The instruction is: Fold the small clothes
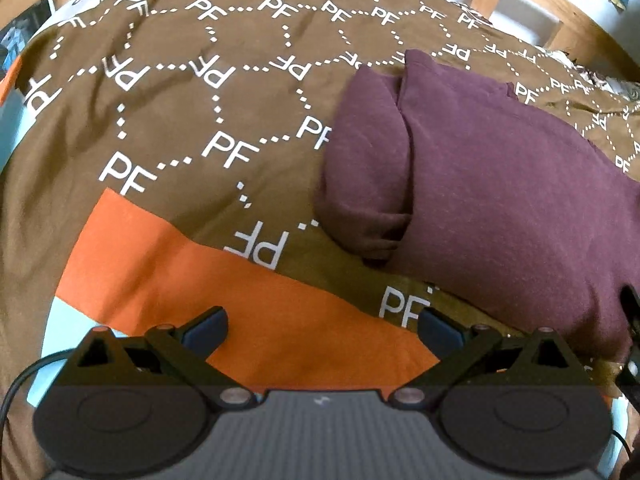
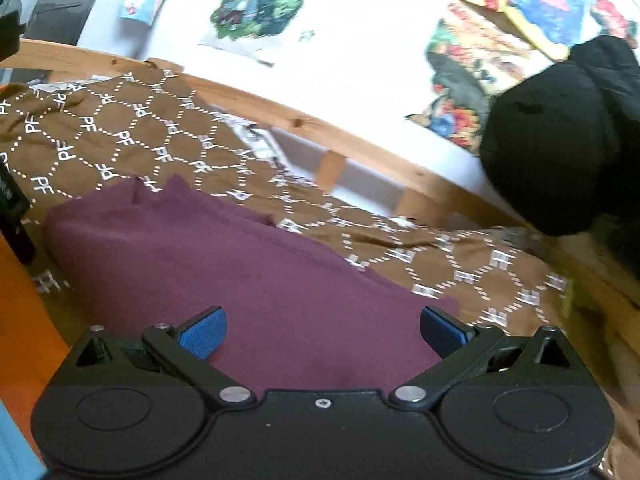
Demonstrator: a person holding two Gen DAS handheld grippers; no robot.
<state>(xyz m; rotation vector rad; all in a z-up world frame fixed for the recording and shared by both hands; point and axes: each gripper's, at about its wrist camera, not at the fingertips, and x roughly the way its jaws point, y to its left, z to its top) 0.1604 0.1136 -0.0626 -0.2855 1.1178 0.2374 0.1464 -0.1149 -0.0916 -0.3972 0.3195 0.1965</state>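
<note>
A maroon garment (image 1: 480, 184) lies partly folded on the brown patterned bedspread (image 1: 200, 92), right of centre in the left wrist view. One sleeve lies folded along its left side. My left gripper (image 1: 322, 330) is open and empty, hovering over the orange stripe (image 1: 208, 280) just left of the garment's near edge. In the right wrist view the same maroon garment (image 2: 240, 272) fills the middle. My right gripper (image 2: 322, 330) is open and empty, directly above the garment's near part.
A wooden bed rail (image 2: 340, 140) runs along the far side of the bed, with a white wall and colourful posters (image 2: 260, 0) behind. A black padded object (image 2: 568, 140) hangs at the right. A light blue strip (image 1: 60, 320) borders the orange stripe.
</note>
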